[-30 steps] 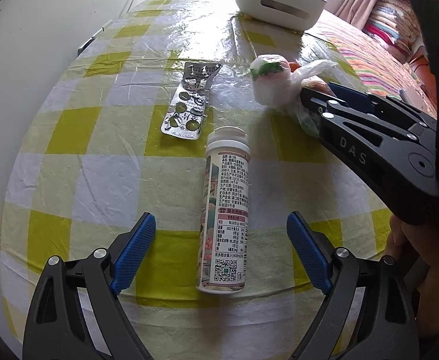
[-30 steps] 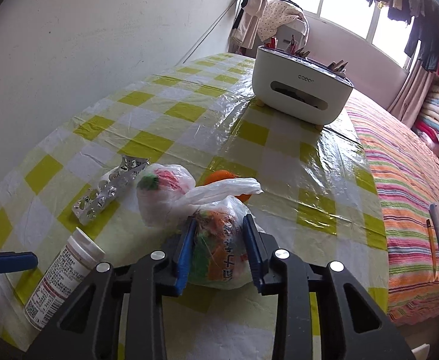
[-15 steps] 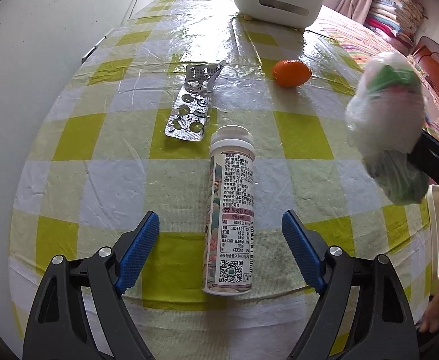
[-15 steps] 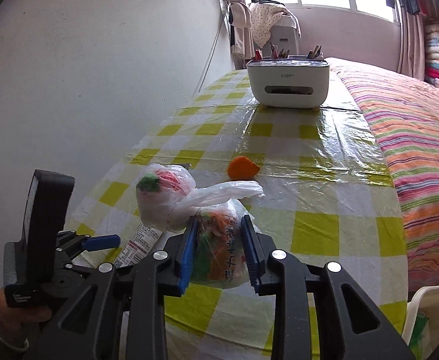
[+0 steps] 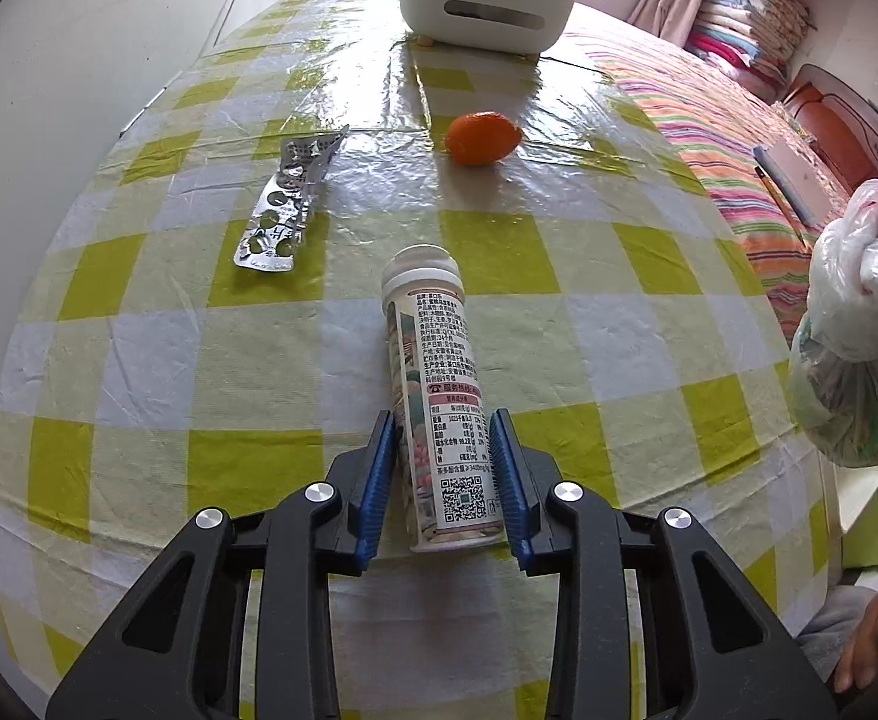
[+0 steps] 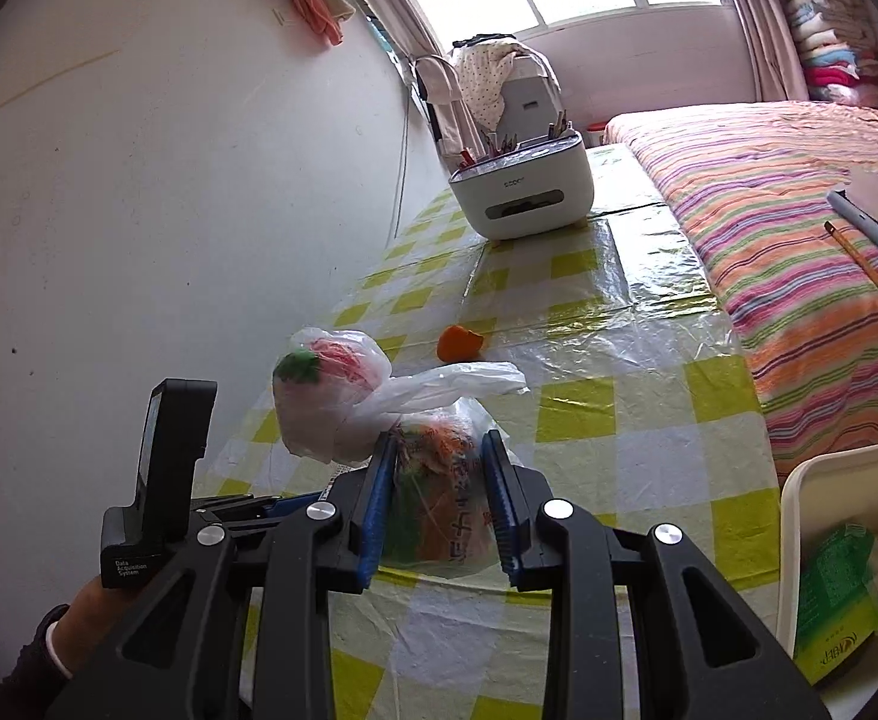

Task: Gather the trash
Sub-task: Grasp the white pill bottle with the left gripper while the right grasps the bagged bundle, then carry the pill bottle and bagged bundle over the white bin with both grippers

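A white pill bottle (image 5: 427, 324) with a printed label lies on the yellow-checked tablecloth (image 5: 139, 360), cap pointing away. My left gripper (image 5: 442, 420) straddles its lower end; the jaws are closing and the blue pads touch both sides of the bottle. A knotted clear plastic trash bag (image 6: 439, 510) with colourful wrappers inside hangs in my right gripper (image 6: 439, 438), which is shut on it. That bag (image 5: 853, 324) shows at the right edge of the left wrist view, off the table's side. An empty silver blister pack (image 5: 286, 210) lies left of the bottle.
An orange (image 5: 482, 137) sits mid-table. A white organiser box (image 5: 487, 6) stands at the far end. A striped bed (image 6: 799, 210) borders the table's right side. A white bin (image 6: 799, 492) holding a green package stands by the near right corner. A person's hand (image 5: 877, 630) is low right.
The left jaws went from wide apart to closed against the bottle. The right gripper lifted the bag off the table and carried it right, uncovering the orange.
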`<state>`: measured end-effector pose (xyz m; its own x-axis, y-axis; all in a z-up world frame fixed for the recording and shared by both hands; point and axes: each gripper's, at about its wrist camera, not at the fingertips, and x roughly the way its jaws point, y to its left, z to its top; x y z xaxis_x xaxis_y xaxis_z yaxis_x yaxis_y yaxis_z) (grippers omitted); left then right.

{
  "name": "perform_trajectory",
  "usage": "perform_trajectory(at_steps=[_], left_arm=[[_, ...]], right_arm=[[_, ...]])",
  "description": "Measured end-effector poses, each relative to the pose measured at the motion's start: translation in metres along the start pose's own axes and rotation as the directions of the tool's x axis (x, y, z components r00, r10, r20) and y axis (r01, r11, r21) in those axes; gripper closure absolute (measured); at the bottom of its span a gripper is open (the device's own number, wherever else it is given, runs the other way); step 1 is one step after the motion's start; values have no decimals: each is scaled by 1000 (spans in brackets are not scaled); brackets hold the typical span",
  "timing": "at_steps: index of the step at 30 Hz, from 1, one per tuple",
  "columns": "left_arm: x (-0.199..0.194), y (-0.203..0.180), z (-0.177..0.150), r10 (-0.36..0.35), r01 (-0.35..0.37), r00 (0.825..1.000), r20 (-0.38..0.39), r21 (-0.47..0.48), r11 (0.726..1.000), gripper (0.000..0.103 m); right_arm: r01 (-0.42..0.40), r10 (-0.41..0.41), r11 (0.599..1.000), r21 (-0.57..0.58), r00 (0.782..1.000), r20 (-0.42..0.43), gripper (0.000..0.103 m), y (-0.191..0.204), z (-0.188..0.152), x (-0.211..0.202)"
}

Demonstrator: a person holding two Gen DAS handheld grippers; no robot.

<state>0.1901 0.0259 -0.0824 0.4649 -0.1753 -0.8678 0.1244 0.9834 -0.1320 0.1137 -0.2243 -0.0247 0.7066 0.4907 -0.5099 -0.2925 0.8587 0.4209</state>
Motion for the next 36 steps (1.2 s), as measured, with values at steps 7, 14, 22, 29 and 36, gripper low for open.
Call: perform_trajectory(at_steps=[7, 14, 22, 29, 36], left_arm=[[-16, -38, -7, -33, 30, 998, 44, 73, 997, 74], [-13, -57, -4, -36, 29, 998, 58, 114, 993, 75], [-10, -56, -3, -37, 31, 998, 48, 111, 993, 75], [-15, -58, -4, -53, 46, 997, 63, 114, 992, 75], [-28, -63, -5, -85, 72, 991, 102, 121, 990, 75]], right_arm=[[48, -49, 998, 40, 999, 13, 74, -23, -4, -11], [110, -113, 989, 96, 993, 37, 74, -51, -5, -19], [100, -107, 988, 118, 993, 54, 74, -56, -3, -23], [92, -99, 990, 109, 993, 60, 74, -52, -2, -23], [93, -101, 990, 110, 992, 72, 74, -52, -2, -27]])
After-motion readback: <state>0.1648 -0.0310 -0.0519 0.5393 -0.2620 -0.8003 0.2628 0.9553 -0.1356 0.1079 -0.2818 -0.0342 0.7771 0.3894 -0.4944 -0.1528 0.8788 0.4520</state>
